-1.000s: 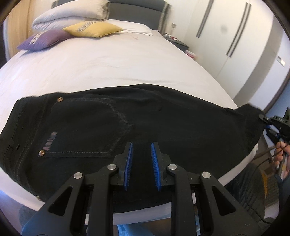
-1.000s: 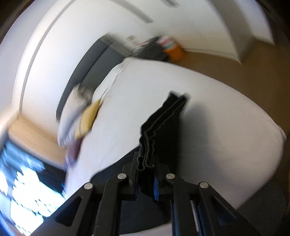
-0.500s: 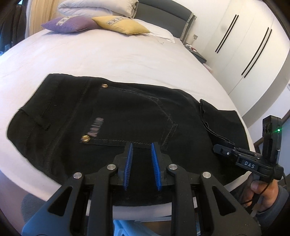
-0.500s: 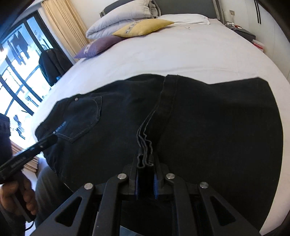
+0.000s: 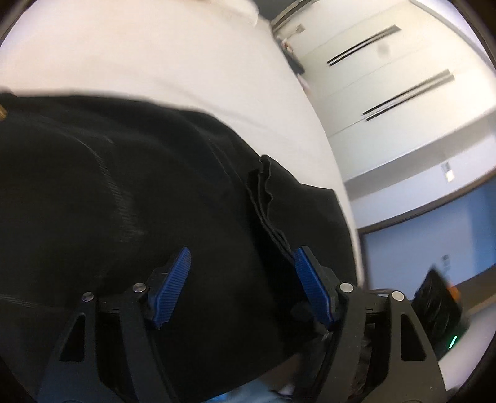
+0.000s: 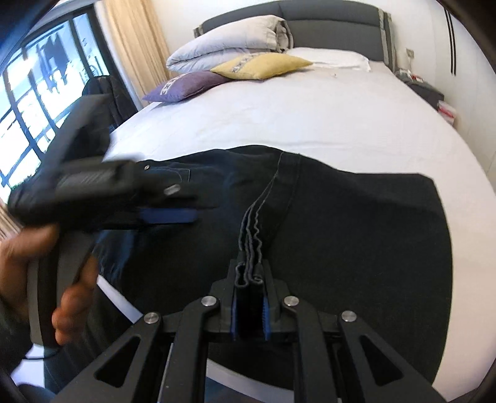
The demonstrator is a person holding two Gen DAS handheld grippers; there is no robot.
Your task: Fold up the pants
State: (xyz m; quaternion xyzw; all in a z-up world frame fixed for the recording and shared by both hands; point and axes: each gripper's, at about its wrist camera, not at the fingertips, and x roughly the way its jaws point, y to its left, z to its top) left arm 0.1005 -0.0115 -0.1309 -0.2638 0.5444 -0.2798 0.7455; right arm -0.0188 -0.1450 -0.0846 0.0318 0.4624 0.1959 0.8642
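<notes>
Black pants (image 6: 356, 223) lie folded across the near end of a white bed (image 6: 310, 117). My right gripper (image 6: 250, 272) is shut on the stacked leg hems (image 6: 252, 235), holding them just above the middle of the pants. The left gripper (image 5: 242, 252) hovers low over the dark cloth (image 5: 124, 201), jaws opening. Its blue pads (image 5: 173, 279) touch nothing, and the wavy hem edge (image 5: 263, 192) runs close by the right pad. In the right wrist view the left gripper (image 6: 193, 207) comes in blurred from the left, held by a hand (image 6: 71, 297).
Purple (image 6: 186, 86) and yellow (image 6: 260, 65) cushions and a rolled grey duvet (image 6: 229, 46) lie at the headboard (image 6: 334, 28). A nightstand (image 6: 427, 90) stands right of the bed, with white wardrobe doors (image 5: 387, 77) beyond. A large window (image 6: 31, 93) is on the left.
The right gripper carried the hems leftward over the pants, doubling the legs over. The left gripper swung right toward the hems, dropped closer to the cloth, and spread its jaws wide.
</notes>
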